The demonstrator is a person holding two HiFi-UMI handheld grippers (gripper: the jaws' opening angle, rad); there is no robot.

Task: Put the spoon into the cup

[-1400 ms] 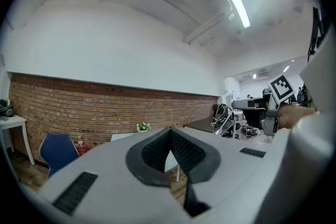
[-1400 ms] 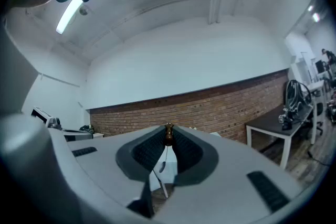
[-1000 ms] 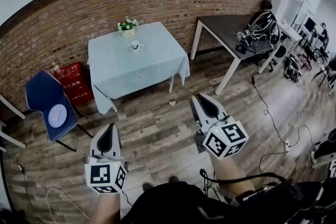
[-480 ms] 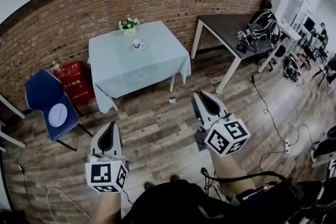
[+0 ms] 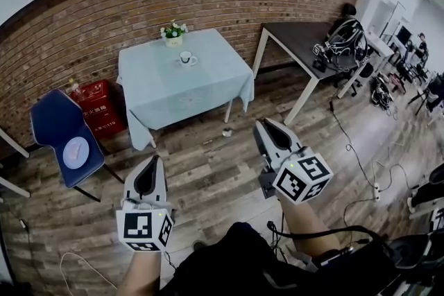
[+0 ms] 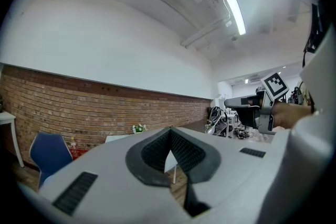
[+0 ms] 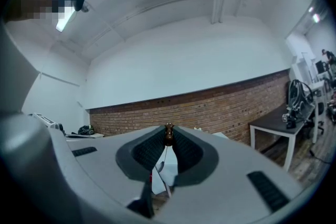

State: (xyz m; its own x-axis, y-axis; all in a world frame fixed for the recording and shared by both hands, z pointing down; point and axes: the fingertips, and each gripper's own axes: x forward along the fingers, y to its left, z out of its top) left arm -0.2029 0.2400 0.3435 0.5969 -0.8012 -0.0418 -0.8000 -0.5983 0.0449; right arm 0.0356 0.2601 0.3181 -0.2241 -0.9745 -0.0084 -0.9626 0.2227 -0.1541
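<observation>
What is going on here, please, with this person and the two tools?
A person stands some way from the table with a gripper in each hand. The fingers of the right gripper are shut on a small spoon, which hangs down between them. The left gripper is shut and empty. The cup stands on the table beside a pot of flowers; the spoon is not yet in it.

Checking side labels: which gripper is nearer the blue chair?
Left. The left gripper hangs just right of the blue chair in the head view; the right gripper is farther right, toward the dark table.
</observation>
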